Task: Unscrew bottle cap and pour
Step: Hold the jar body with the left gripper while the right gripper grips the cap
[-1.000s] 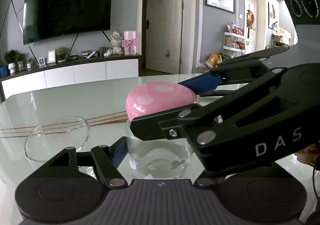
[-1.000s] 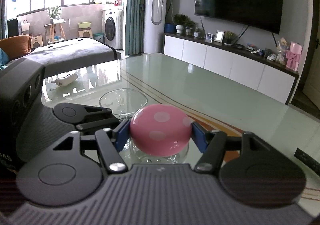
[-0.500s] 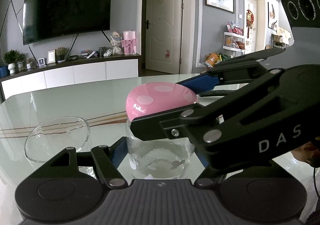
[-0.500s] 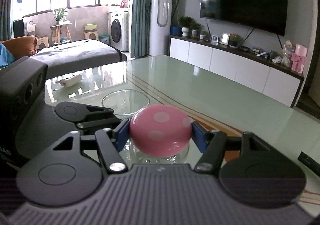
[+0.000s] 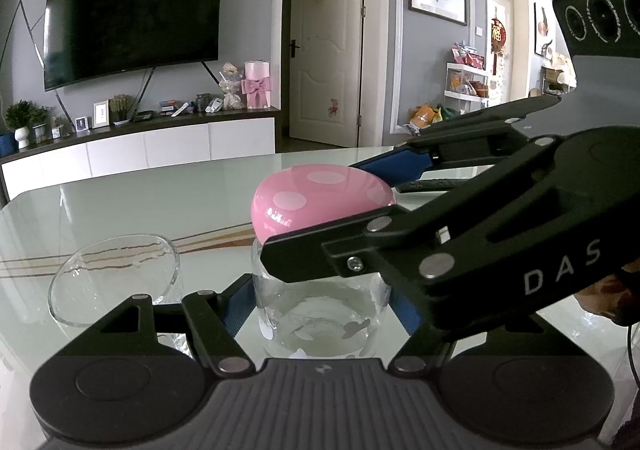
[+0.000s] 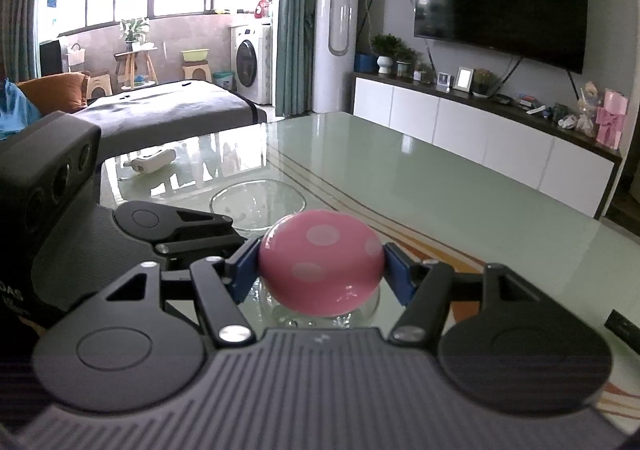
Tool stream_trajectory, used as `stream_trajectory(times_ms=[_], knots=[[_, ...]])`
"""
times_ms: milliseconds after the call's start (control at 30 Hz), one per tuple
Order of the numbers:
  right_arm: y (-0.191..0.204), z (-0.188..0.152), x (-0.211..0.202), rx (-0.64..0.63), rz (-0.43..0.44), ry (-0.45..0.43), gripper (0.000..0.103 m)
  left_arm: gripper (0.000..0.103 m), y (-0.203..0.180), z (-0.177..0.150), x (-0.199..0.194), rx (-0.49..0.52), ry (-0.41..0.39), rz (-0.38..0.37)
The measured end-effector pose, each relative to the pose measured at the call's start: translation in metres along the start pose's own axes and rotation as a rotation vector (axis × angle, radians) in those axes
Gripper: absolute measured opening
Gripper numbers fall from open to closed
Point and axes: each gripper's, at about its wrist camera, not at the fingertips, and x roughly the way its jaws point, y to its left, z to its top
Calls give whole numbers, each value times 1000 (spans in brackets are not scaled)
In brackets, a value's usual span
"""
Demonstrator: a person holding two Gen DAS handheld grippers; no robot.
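1. A short clear glass bottle (image 5: pixel 320 314) stands upright on the glossy pale-green bench (image 5: pixel 140 206), with a little clear liquid in its bottom.
2. On top of it sits a rounded pink cap (image 6: pixel 320 260) with paler pink spots, shaped like a mushroom head.
3. The left gripper (image 5: pixel 320 302) is low at the bottle's body; its blue-padded fingers (image 5: pixel 236 306) press against the glass on both sides, holding it.
4. The right gripper (image 6: pixel 320 266) comes in higher, from the right side of the left wrist view, and its blue fingers (image 6: pixel 244 270) are clamped on opposite sides of the pink cap.
5. An empty clear glass bowl (image 5: pixel 114 282) sits on the bench just beside the bottle, to its left in the left wrist view.
6. A dark remote control (image 5: pixel 434 184) lies farther back on the bench, behind the right gripper's fingers.
7. A white handheld object (image 6: pixel 150 162) lies well apart near the bench's far edge.
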Motion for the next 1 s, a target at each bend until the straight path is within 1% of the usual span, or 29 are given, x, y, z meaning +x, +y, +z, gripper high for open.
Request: stream_trajectory(times_ms=[633, 1000], knots=[[-14, 2, 1, -12, 84, 2, 65, 73, 2, -1, 0, 6, 2, -18], [-23, 2, 1, -18, 150, -3, 65, 73, 4, -1, 2, 11, 4, -29]])
